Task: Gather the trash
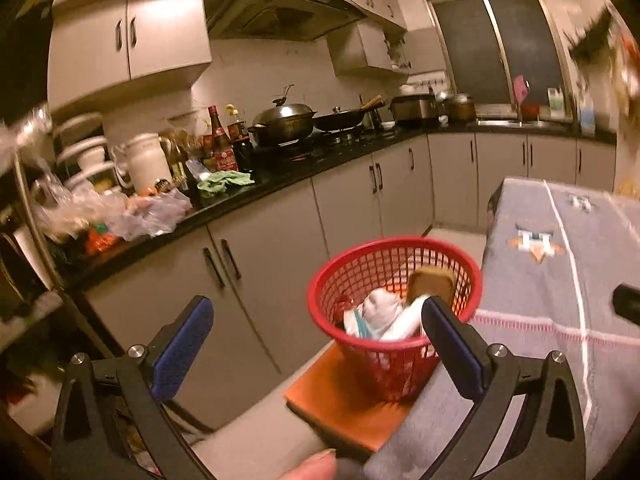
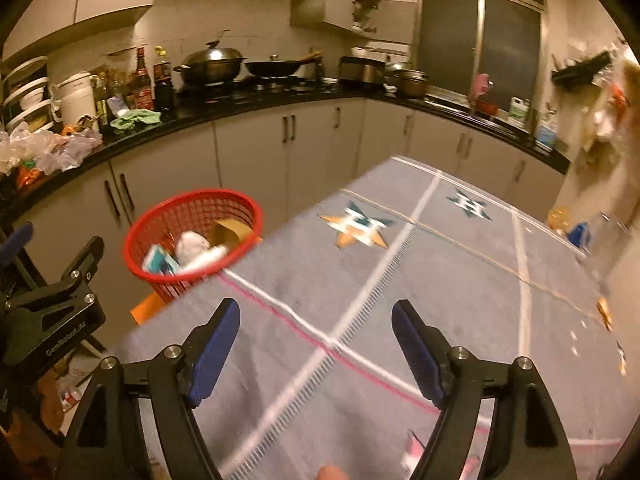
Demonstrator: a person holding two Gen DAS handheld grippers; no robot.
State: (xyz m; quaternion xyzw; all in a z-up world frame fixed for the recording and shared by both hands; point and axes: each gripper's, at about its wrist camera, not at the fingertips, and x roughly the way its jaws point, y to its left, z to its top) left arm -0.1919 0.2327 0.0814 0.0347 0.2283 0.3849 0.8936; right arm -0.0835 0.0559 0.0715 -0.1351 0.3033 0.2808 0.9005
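Several pieces of trash already lie in the red basket (image 1: 394, 292): a brown cardboard piece (image 1: 432, 286) leaning on the far wall, a crumpled white wad (image 1: 380, 306), a white tube-like item (image 1: 402, 324) and a teal-and-white packet (image 2: 160, 261). The basket stands on an orange stool (image 1: 344, 396) just beside the table (image 2: 440, 300), its rim about level with the tabletop.

Both tools are empty. The left gripper (image 1: 320, 344) has its blue pads spread wide with nothing between them, the basket showing in the gap. The right gripper (image 2: 316, 344) is likewise spread and holds nothing; it looks out over the grey cloth.

Most of the job looks done, judging by how things lie: the cloth is bare across its middle. A few small orange-brown scraps (image 2: 604, 312) sit near the table's far right edge, and something pink and white (image 2: 416, 450) shows blurred at the near edge; these may be what is left, though they are too small to identify. The counter (image 2: 240, 108) carries plastic bags (image 2: 52, 148), which may or may not count as trash.
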